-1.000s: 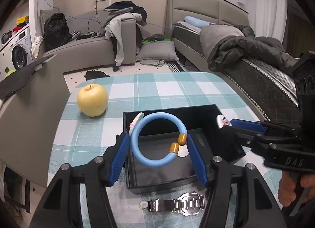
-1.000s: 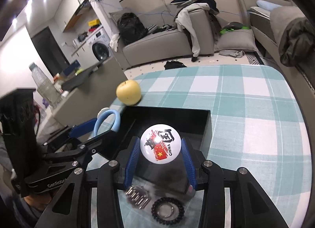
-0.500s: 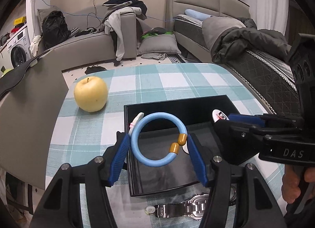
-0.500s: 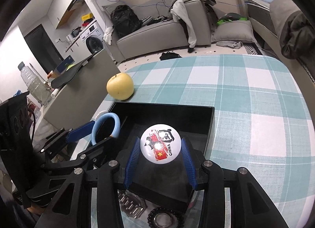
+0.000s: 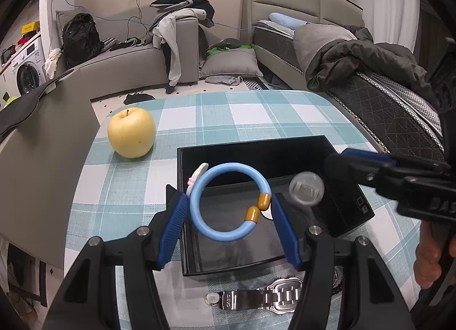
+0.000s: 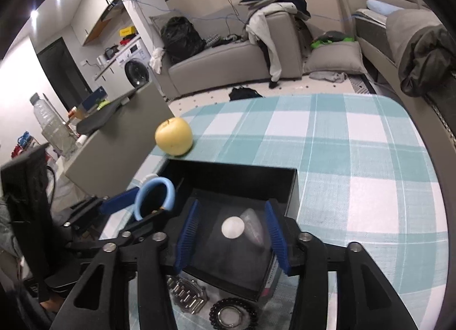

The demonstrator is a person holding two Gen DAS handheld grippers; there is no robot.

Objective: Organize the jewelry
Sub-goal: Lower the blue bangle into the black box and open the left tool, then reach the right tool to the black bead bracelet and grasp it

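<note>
Now the left gripper (image 5: 229, 216) is clenched on a light blue ring bracelet with gold beads (image 5: 228, 201), holding it over the open black rectangular box (image 5: 256, 156) on the teal checkered table (image 6: 356, 159). Beside it, the right gripper (image 6: 230, 233) is opening its jaws; the round badge (image 5: 306, 188), blurred, is free between them above the box. A silver metal watch (image 5: 265, 295) lies just beside the box.

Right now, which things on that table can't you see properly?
- Round badge: motion-blurred in both views, its picture unreadable.
- Steel watch: left view, partly behind the left gripper finger.
- Black beaded ring: right view, cut off by the right gripper frame and picture edge.
</note>
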